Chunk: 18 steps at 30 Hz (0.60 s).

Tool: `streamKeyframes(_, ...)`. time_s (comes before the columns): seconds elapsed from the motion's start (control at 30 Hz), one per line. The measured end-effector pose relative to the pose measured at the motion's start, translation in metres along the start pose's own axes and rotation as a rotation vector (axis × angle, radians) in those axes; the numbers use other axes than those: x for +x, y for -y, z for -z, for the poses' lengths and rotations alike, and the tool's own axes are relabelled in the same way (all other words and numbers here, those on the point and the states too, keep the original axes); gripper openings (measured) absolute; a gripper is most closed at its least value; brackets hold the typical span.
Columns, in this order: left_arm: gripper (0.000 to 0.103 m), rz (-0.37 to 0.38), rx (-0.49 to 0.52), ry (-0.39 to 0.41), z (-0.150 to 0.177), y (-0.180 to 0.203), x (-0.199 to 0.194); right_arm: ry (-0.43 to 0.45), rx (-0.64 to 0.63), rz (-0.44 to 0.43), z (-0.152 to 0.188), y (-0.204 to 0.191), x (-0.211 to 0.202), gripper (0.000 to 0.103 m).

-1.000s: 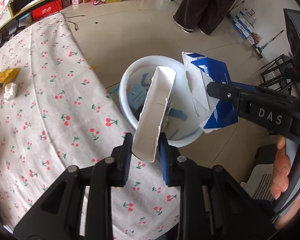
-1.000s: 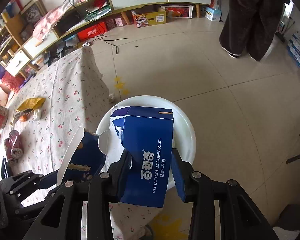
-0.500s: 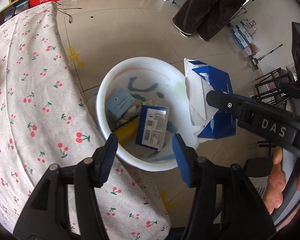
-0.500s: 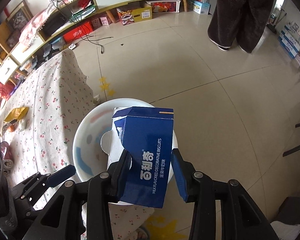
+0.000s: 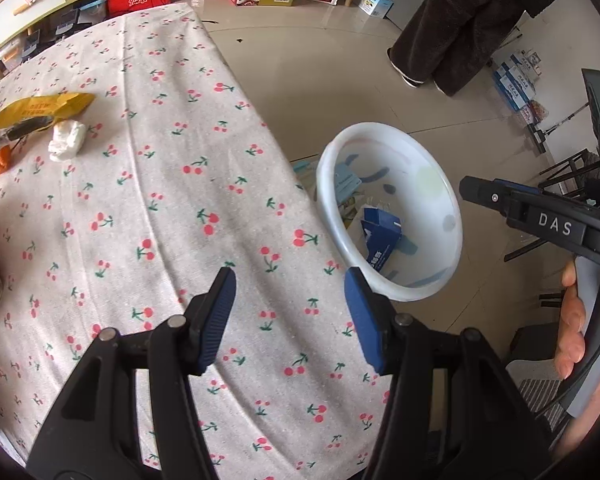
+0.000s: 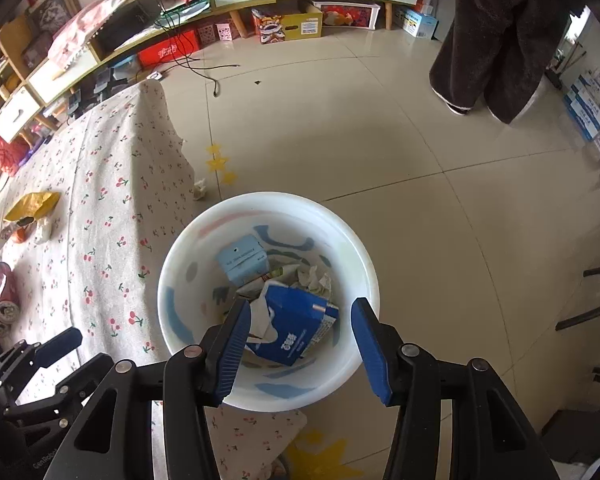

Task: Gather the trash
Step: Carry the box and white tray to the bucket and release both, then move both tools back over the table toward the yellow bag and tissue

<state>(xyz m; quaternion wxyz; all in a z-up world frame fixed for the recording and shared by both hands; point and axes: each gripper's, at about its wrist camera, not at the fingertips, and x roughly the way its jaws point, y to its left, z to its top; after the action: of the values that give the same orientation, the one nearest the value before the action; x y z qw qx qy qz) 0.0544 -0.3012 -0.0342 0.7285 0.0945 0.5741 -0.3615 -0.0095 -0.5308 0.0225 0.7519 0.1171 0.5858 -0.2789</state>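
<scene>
- Left gripper (image 5: 290, 316): black linkage arms, silver rivets, blue ribbed pads.
- Right gripper (image 6: 298, 336): same build; white "DAS" lettering, black cable.
- Bare-skinned hand (image 5: 574, 320).

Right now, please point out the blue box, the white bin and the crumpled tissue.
blue box (image 6: 296, 330), right wrist view, printed side.
white bin (image 6: 370, 276), right wrist view, rim.
crumpled tissue (image 5: 66, 140), left wrist view, middle.

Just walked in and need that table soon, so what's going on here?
A person with a gripper in each hand is clearing trash into the white plastic bin beside the cherry-print tablecloth. Both the left gripper and right gripper are open and empty. The blue biscuit box lies inside the bin. A yellow wrapper and crumpled white tissue wait on the cloth.
</scene>
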Motion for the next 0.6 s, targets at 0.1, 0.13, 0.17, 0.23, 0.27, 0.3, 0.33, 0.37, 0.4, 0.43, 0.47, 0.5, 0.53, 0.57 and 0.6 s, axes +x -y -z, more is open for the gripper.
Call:
streamKeyframes(0.1,0.057,-0.018,-0.011,0.010,0.003,-0.012,-0.010,0.033,-0.036,0.019,0.001,-0.013,-0.010,0.054)
streamKeyframes(0.13,0.057,-0.027,-0.012,0.015,0.003,-0.015,-0.014,0.044,-0.047,0.017,0.002,-0.018,-0.014,0.055)
streamKeyframes(0.17,0.057,-0.037,-0.012,0.019,0.004,-0.018,-0.017,0.053,-0.056,0.009,0.002,-0.024,-0.018,0.056)
streamKeyframes(0.23,0.057,-0.061,-0.016,0.029,0.005,-0.027,-0.026,0.070,-0.075,-0.009,0.003,-0.035,-0.026,0.057)
streamKeyframes(0.27,0.058,-0.074,-0.020,0.035,0.006,-0.032,-0.030,0.078,-0.085,-0.020,0.003,-0.042,-0.030,0.057)
streamKeyframes(0.3,0.058,-0.086,-0.024,0.039,0.007,-0.038,-0.035,0.086,-0.096,-0.034,0.003,-0.049,-0.034,0.057)
streamKeyframes(0.33,0.058,-0.098,-0.029,0.043,0.008,-0.045,-0.041,0.093,-0.110,-0.050,0.003,-0.056,-0.037,0.058)
streamKeyframes(0.37,0.058,-0.111,-0.034,0.047,0.008,-0.053,-0.047,0.098,-0.123,-0.066,0.003,-0.064,-0.039,0.058)
streamKeyframes(0.4,0.058,-0.126,-0.036,0.051,0.009,-0.059,-0.053,0.101,-0.136,-0.083,0.003,-0.073,-0.042,0.059)
streamKeyframes(0.43,0.058,-0.144,-0.038,0.054,0.006,-0.065,-0.056,0.103,-0.148,-0.100,0.003,-0.082,-0.043,0.059)
streamKeyframes(0.47,0.058,-0.163,-0.044,0.060,0.006,-0.073,-0.062,0.103,-0.160,-0.124,0.002,-0.091,-0.044,0.059)
streamKeyframes(0.5,0.059,-0.182,-0.051,0.065,0.005,-0.083,-0.069,0.101,-0.171,-0.150,0.002,-0.100,-0.044,0.060)
streamKeyframes(0.53,0.059,-0.201,-0.062,0.071,0.004,-0.093,-0.076,0.098,-0.184,-0.173,0.001,-0.110,-0.044,0.060)
streamKeyframes(0.57,0.059,-0.218,-0.076,0.078,0.004,-0.104,-0.083,0.095,-0.199,-0.190,0.001,-0.120,-0.043,0.061)
streamKeyframes(0.6,0.059,-0.233,-0.093,0.088,0.004,-0.117,-0.091,0.093,-0.215,-0.200,0.001,-0.130,-0.044,0.061)
